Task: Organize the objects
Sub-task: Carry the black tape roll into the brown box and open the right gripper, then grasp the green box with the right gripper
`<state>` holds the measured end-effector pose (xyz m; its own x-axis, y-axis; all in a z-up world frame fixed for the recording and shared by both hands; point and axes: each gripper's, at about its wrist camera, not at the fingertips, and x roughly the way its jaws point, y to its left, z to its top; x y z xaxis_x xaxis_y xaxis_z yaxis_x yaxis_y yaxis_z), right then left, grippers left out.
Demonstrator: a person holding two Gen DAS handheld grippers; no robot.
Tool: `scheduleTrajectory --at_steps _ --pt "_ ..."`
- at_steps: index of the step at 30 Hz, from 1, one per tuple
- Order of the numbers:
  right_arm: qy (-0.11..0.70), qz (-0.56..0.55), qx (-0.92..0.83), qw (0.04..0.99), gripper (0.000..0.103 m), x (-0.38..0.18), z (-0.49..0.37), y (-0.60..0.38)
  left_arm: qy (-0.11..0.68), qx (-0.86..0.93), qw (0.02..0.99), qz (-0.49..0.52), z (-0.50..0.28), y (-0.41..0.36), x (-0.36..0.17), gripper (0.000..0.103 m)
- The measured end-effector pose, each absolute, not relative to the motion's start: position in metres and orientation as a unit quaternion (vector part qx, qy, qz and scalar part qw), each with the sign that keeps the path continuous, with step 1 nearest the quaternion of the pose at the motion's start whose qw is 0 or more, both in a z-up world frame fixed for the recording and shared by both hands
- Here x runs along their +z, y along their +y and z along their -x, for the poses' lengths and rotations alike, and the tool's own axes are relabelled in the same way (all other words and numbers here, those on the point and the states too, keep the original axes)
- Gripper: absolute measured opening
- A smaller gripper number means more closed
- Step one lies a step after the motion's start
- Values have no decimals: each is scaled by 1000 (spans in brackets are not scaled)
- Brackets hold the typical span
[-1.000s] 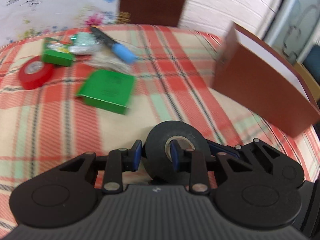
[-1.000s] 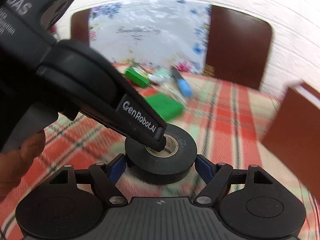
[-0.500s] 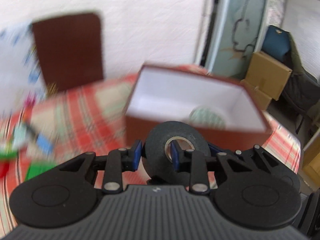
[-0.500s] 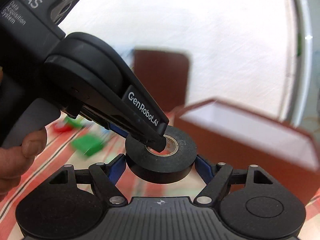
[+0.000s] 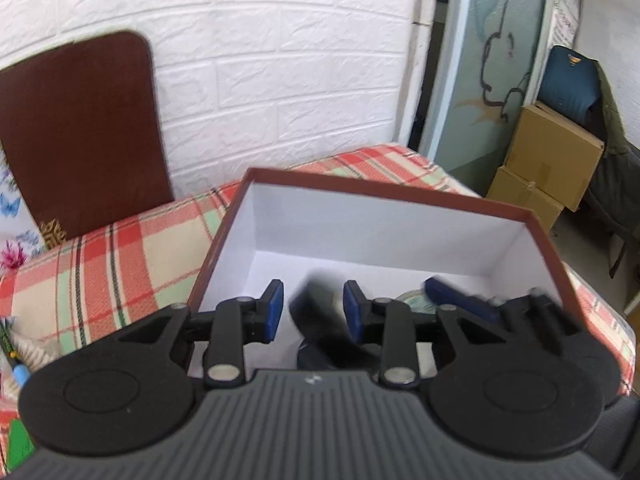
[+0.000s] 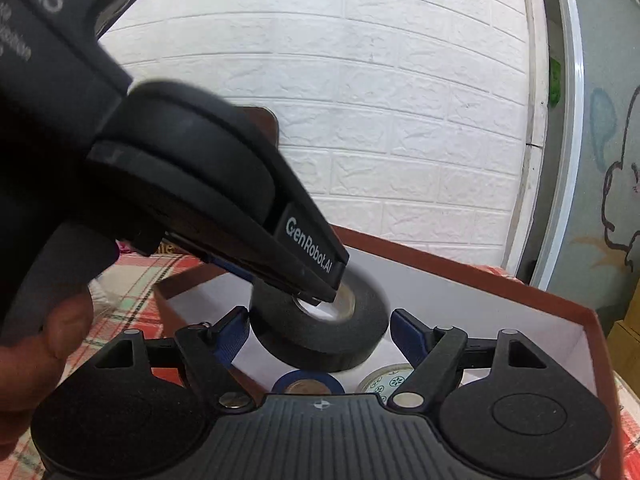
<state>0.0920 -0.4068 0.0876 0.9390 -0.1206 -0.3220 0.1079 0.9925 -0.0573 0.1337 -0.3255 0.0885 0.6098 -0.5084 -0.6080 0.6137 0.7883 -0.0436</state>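
**Black tape roll over the open box**

The left gripper (image 5: pixel 313 312) has its blue-padded fingers parted, with the blurred roll of black electrical tape (image 5: pixel 320 316) loose between them, one finger through its core. It hangs above the white-lined, brown-rimmed cardboard box (image 5: pixel 400 192) on the plaid tablecloth (image 5: pixel 120 256). The right gripper (image 6: pixel 318 334) is spread wide around the roll without touching.
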Motion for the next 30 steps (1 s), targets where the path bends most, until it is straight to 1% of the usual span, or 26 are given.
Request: scheduleTrajectory --at_steps 5,9,10,13,15,18,21,25,27,29,30 --pt "132 22 -67 989 75 86 -74 -399 294 -321 898 -70 -120 -302 94 35" --pt "105 4 -48 993 75 89 -49 -386 281 -308 908 -36 -108 -259 104 35" --pt "99 2 -40 994 75 90 -43 -381 280 -299 912 -28 -106 -245 105 36" --pt "95 -6 1 995 81 92 -33 -367 291 -254 922 -4 -107 -198 102 36" --pt "109 -7 36 993 82 89 -30 -359 306 -215 927 14 -111 -164 95 36" --pt "154 8 78 985 82 79 -48 -338 337 -159 927 42 -120 -113 79 36" --pt "190 34 116 974 81 64 -38 -289 367 -120 920 72 -127 -71 60 36" --pt "224 68 153 960 81 49 -72 -258 389 -105 910 101 -139 -42 39 36" --pt "236 87 173 952 81 49 -76 -239 393 -108 907 105 -147 -36 33 36" --pt "243 97 188 947 81 47 -92 -227 395 -115 906 102 -155 -35 29 40" --pt "247 100 191 945 81 45 -98 -222 395 -119 906 99 -159 -35 27 48"
